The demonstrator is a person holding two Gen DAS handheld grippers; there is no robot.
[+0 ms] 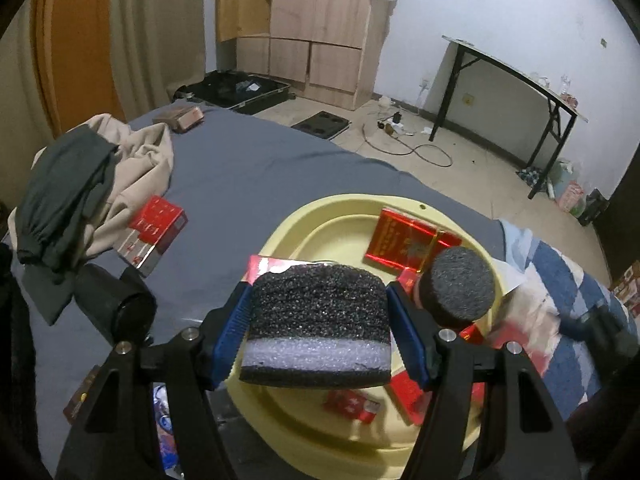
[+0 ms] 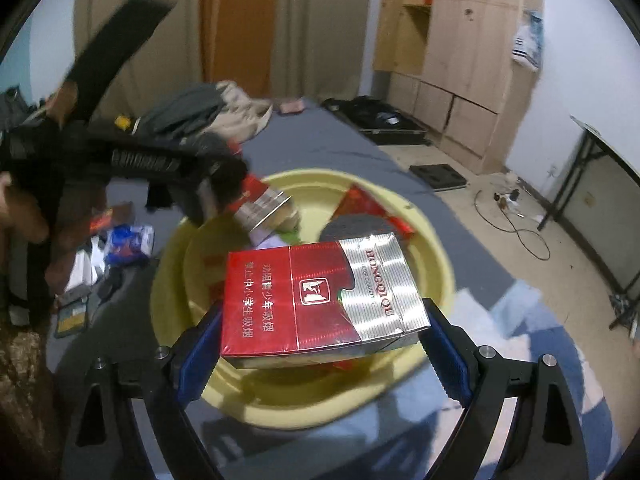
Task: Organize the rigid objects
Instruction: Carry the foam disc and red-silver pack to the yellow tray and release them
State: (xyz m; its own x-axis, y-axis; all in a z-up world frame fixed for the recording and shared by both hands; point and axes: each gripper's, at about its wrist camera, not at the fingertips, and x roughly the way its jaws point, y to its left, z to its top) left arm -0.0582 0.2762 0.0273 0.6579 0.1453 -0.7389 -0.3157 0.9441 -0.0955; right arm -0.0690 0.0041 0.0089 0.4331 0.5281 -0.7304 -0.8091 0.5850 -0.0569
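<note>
My left gripper (image 1: 318, 328) is shut on a black foam cylinder (image 1: 320, 312) with a white band, its blue pads pressed on both sides, above the yellow basin (image 1: 320, 210). In the basin lie a red cigarette box (image 1: 404, 240), a second foam cylinder (image 1: 456, 286) and more red boxes. My right gripper (image 2: 320, 340) is shut on a red and silver cigarette box (image 2: 320, 296), held flat over the same basin (image 2: 424, 220). The left gripper (image 2: 192, 168) shows blurred at the upper left of the right wrist view.
A red box (image 1: 158, 232) lies on the grey bed sheet beside a pile of clothes (image 1: 80, 196). A blue and white quilt (image 1: 560, 280) lies right of the basin. Beyond the bed are a wardrobe (image 1: 316, 24), an open case (image 1: 240, 90), floor cables and a folding table (image 1: 516, 76).
</note>
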